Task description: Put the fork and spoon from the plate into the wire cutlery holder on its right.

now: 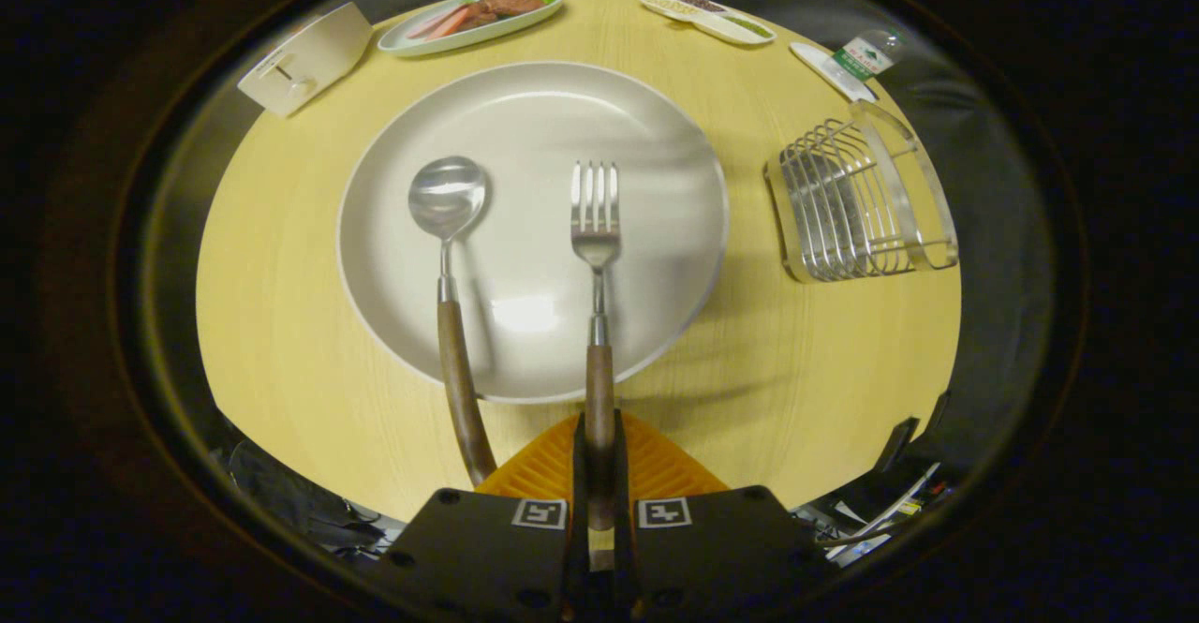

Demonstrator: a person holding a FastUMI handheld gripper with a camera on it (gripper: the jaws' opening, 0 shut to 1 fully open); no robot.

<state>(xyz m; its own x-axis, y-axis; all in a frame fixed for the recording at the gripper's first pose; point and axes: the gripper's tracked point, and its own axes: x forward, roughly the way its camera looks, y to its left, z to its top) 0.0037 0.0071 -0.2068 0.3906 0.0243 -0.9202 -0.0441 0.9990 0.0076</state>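
A large white plate [656, 136] lies on a round yellow wooden table [281, 323]. On it rest a spoon [448, 229] and a fork [596, 229], both with metal heads and brown wooden handles that reach back over the plate's near rim. My gripper [599, 459] is shut on the fork's handle, both fingers pressing its sides. The spoon's handle passes just left of the fingers. The wire cutlery holder [857, 197], shiny metal, stands on the table to the right of the plate, beyond the fingers.
Behind the plate sit an oval dish of sliced meat [473, 16], a narrow tray of snacks [707, 16], a white box [304, 56] to the left and a small bottle [857, 61] near the holder. Bare table lies between plate and holder.
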